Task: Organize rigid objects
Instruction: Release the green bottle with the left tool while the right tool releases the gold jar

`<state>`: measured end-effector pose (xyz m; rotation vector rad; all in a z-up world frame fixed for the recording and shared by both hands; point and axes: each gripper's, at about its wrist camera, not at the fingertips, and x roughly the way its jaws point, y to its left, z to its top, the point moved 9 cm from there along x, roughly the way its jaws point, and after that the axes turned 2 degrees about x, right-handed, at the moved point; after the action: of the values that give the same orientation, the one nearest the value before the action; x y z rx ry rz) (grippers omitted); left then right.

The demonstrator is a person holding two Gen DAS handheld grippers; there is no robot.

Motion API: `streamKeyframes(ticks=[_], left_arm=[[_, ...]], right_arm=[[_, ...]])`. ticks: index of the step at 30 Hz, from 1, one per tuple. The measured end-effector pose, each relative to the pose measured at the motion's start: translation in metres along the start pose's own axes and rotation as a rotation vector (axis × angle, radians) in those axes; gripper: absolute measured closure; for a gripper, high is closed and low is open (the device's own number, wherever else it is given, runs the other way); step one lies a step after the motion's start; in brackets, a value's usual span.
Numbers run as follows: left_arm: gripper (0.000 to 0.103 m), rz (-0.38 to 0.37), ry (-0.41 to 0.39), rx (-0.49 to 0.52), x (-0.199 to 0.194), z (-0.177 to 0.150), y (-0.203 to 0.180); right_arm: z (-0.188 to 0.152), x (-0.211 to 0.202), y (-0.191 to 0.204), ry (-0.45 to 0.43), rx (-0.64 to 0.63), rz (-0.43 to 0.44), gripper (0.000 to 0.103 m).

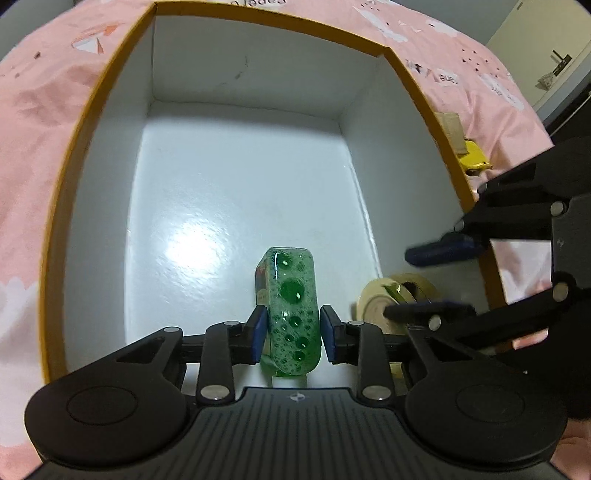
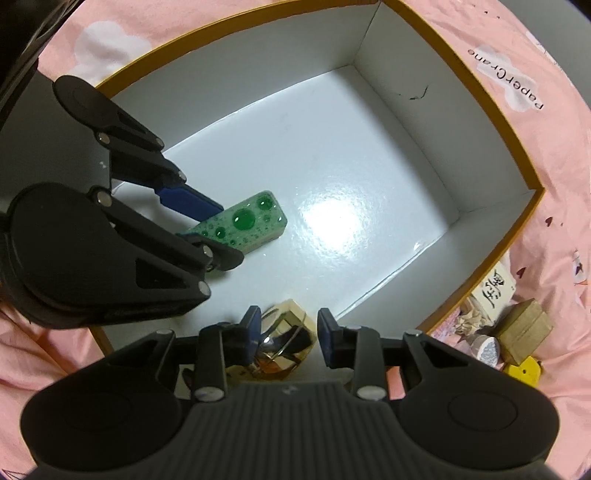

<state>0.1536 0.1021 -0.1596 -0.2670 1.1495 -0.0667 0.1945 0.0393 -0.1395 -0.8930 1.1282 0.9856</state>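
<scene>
We have the green block point(image 1: 291, 314) on the box point(image 1: 236, 85) floor near its near edge, left gripper point(image 1: 291, 334) jaws flanking it, seemingly just slack. Right gripper point(image 2: 286, 338) straddles the gold piece point(image 2: 284, 332), jaws apart. Next, we judge: lift both grippers clear.

A pink sheet point(image 1: 55, 122) printed with white clouds and paper cranes covers the whole surface. Beyond the sheet's far right edge stands a pale wall point(image 1: 532, 33), with dark furniture point(image 1: 569, 110) just below it.
</scene>
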Motion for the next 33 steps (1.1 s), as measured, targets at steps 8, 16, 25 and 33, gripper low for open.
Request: streamKeyframes(ticks=[8,16,25,33], left_arm=[[0.07,-0.088,0.018,-0.077,0.003,0.005,-0.009],[0.088,-0.193,0.053,-0.195,0.015,0.011,-0.023],[0.075,-0.147,0.024,-0.185,0.014,0.013,-0.025],[0.063,-0.082,-0.089,-0.091,-0.018,0.022,-0.037]], right_arm=[[0.001,-0.024,-0.006,-0.085,-0.006,-0.108,0.057],[-0.004,-0.034,-0.007,-0.143,-0.019,-0.16,0.058],[-0.012,-0.043,-0.006,-0.169,-0.022,-0.176,0.058],[-0.02,-0.07,-0.015,-0.236,0.049,-0.186,0.048]])
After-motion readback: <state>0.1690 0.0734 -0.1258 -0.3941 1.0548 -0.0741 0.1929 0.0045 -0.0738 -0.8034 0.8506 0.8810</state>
